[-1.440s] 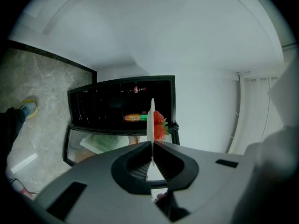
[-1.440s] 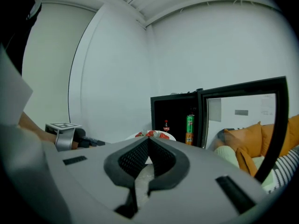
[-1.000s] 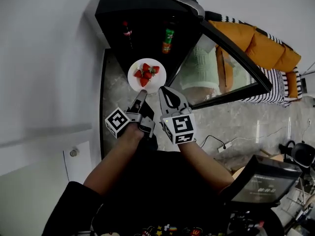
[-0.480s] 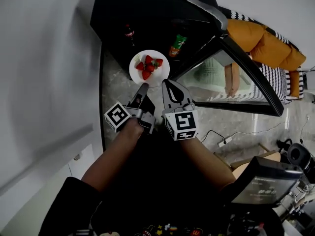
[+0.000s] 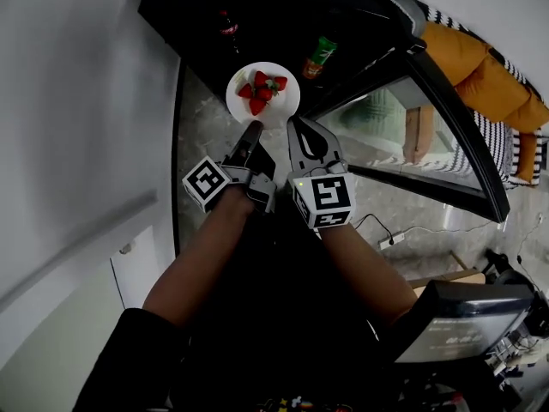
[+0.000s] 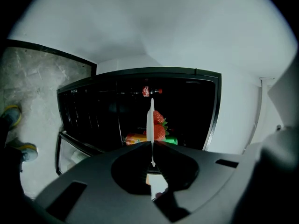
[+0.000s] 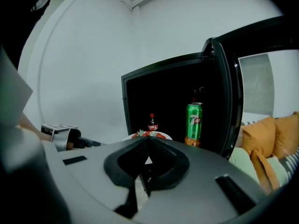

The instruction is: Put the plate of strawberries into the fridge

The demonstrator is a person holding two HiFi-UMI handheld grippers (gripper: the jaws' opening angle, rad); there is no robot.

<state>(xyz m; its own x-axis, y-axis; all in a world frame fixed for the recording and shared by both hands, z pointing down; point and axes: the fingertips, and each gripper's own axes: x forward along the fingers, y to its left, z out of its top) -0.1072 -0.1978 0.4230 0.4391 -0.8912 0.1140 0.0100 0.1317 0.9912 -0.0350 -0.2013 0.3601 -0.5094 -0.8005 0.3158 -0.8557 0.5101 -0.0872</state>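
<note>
Both forearms extended, left tongs (image 5: 253, 130) pinching plate (image 5: 279, 111); right tongs (image 5: 298, 124) closed

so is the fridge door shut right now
No, the fridge door stands swung open, with the green can and a small bottle showing inside.

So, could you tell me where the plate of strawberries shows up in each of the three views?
Head view: the plate is upper centre, at the mouth of the fridge.
Left gripper view: the plate is at centre, edge-on as a thin white upright line, clamped by the left gripper.
Right gripper view: the plate is lower centre, just beyond the jaw tips.
Shared landmark: the green can inside the fridge.
</note>
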